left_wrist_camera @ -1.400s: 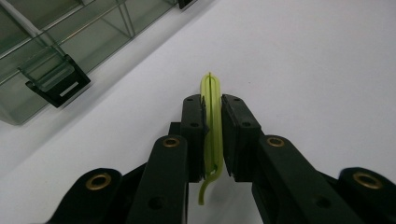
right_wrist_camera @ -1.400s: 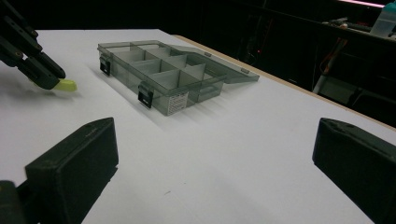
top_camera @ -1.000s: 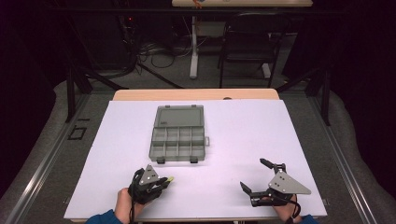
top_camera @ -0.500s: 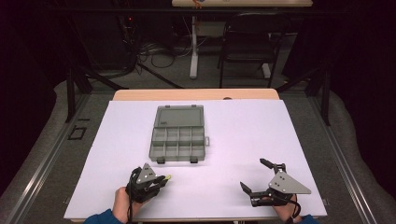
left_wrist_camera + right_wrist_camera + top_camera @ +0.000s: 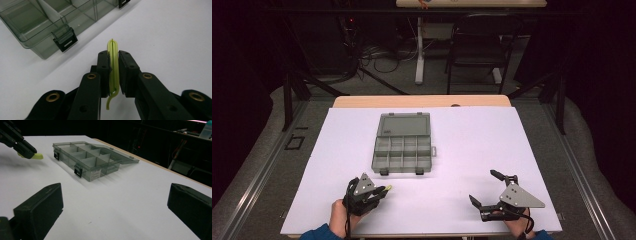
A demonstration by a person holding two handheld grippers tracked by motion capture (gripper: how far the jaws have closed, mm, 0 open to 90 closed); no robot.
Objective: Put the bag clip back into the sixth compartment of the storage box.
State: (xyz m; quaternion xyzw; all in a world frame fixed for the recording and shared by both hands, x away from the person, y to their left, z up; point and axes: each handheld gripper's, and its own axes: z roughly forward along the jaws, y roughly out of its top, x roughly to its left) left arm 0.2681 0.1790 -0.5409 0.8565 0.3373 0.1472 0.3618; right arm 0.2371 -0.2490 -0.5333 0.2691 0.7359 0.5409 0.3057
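The left gripper (image 5: 379, 192), near the table's (image 5: 462, 140) seven o'clock edge, has its jaws clamped on a thin yellow-green strip (image 5: 113, 65). The strip is slim and could slide out or bend. The right gripper (image 5: 487, 192), at five o'clock, rests with jaws apart. At twelve o'clock, the open compartment box (image 5: 403, 150) shows a small label, unreadable.
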